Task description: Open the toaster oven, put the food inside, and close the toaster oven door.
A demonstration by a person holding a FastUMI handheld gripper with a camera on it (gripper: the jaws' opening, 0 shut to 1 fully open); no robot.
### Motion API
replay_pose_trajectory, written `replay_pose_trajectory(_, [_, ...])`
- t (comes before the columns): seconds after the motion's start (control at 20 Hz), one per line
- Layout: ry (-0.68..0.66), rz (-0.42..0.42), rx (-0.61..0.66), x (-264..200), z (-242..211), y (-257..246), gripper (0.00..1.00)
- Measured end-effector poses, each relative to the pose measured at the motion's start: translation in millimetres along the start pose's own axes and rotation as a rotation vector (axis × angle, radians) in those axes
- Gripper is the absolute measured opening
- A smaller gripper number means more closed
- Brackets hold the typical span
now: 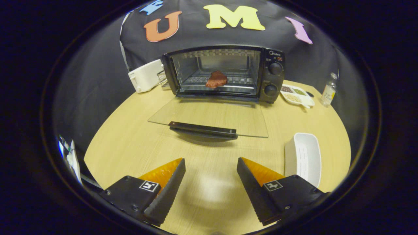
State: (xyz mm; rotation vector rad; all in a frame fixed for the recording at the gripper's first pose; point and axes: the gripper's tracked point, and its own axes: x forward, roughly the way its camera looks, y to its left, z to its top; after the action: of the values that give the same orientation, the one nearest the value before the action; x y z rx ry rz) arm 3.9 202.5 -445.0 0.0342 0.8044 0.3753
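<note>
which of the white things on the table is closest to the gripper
The empty white tray, just beyond the gripper's open fingers. The white appliance and the divided dish flank the toaster oven, much farther back.

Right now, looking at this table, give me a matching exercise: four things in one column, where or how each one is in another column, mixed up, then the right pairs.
Things:
1. piece of meat
2. glass door
3. white tray
4. small bottle

Places or states:
A. folded down flat, handle toward the fingers
B. on the rack inside the toaster oven
C. at the table's far edge, beyond the sectioned seasoning dish
D. empty, on the table beside one finger

Pairs: 1-B, 2-A, 3-D, 4-C.

The gripper is open, holding nothing, short of the door handle.
</note>
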Motion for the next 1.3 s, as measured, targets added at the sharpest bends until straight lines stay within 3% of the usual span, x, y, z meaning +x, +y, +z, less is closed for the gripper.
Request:
replay_pose_trajectory(0.6, [0.008, -0.028, 0.028, 53, 22, 0, 1.0])
replay_pose_trajectory(1.3, [-0.007, 0.008, 0.005, 18, 70, 10, 1.0])
